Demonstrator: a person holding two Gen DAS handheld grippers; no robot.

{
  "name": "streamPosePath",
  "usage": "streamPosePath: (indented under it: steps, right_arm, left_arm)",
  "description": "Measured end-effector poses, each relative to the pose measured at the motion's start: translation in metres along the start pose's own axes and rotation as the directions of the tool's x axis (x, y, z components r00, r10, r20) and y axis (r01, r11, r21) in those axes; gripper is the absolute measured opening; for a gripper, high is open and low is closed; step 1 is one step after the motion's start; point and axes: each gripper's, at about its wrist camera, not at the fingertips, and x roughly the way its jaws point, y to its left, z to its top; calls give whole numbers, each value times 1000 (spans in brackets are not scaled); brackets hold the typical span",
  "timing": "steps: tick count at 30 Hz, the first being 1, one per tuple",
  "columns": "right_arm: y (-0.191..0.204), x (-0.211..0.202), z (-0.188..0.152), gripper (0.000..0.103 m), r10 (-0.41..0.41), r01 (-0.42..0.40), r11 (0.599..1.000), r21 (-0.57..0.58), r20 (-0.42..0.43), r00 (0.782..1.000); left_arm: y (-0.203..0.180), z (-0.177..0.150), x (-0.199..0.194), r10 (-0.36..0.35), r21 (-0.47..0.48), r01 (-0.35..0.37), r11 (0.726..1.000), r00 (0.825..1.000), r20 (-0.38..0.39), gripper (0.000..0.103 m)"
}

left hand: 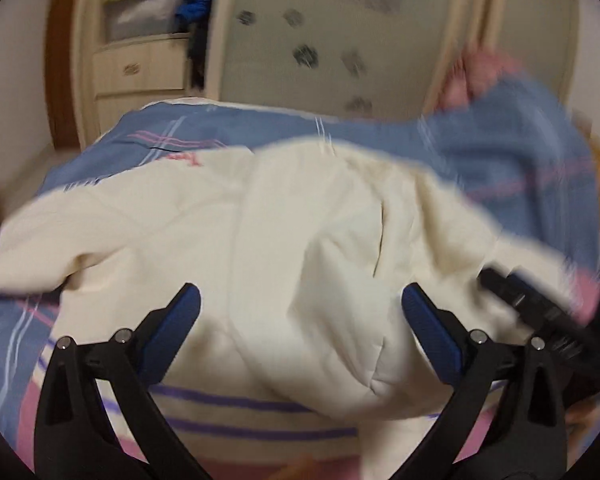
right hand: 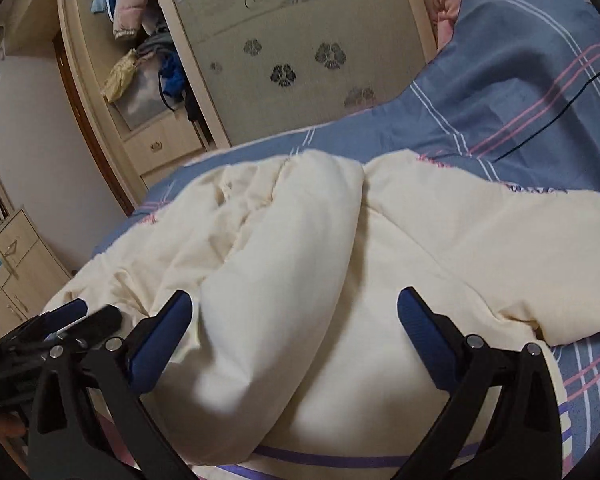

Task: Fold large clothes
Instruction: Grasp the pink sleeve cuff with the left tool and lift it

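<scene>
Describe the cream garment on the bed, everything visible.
The cream garment is a bulky, padded-looking piece in plain off-white fabric, rumpled into thick rolls and folds, apparently a sleeve to each side. It lies across the blue plaid bedding. The open left gripper and right gripper each straddle a fold without clamping it.

soft matt cream padded garment (right hand: 340, 264) on striped cotton bedsheet (right hand: 500, 112).
</scene>
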Motion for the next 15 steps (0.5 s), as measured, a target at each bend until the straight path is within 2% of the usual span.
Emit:
streamPosePath:
  steps: [1,2,4,5,7,8,9,10,11,13,14,15]
  right_arm:
    - [9,-6,2,102,19,-19,1000,-20,10,1000]
    - [19,-12,3,102,45,-44,998,-53,28,999]
    - [43,-15,2,102,93,-89,989,-117,29,995]
    - [54,-11,-2,102,105,-101,984,-144,14,994]
    - [70,9,-15,102,69,-76,980,-187,-43,997]
    - [76,31,-27,102,5,-24,975,-222,-88,996]
    - [76,49,-39,102,-51,16,968,-249,-133,990]
    - [76,73,-50,102,-112,45,959,-279,-225,968]
    - [73,81,-52,102,-116,42,960,-278,-254,960]
    - [71,77,-49,102,-107,40,963,-268,-238,965]
    - [71,78,-50,102,-110,43,962,-271,-240,964]
    - [72,77,-50,102,-116,46,960,-275,-243,963]
  left_arm:
    - [15,7,-20,-34,-80,36,996,999,36,101]
    - [33,14,-43,-30,-154,41,987,997,74,101]
    - [68,19,-72,66,-238,-40,970,993,100,101]
    - [85,17,-77,91,-271,-61,961,991,100,101]
    - [130,1,-76,125,-341,-92,936,989,75,101]
    - [148,-6,-75,173,-367,-136,920,982,71,101]
    - [164,-14,-74,247,-395,-196,897,966,80,101]
    - [183,-20,-75,361,-446,-289,847,929,83,101]
    - [193,-22,-77,420,-483,-333,810,904,82,101]
    - [204,-24,-85,517,-525,-391,756,849,112,101]
    - [198,-24,-90,597,-502,-462,731,789,143,101]
    - [189,-22,-94,631,-454,-500,738,750,199,101]
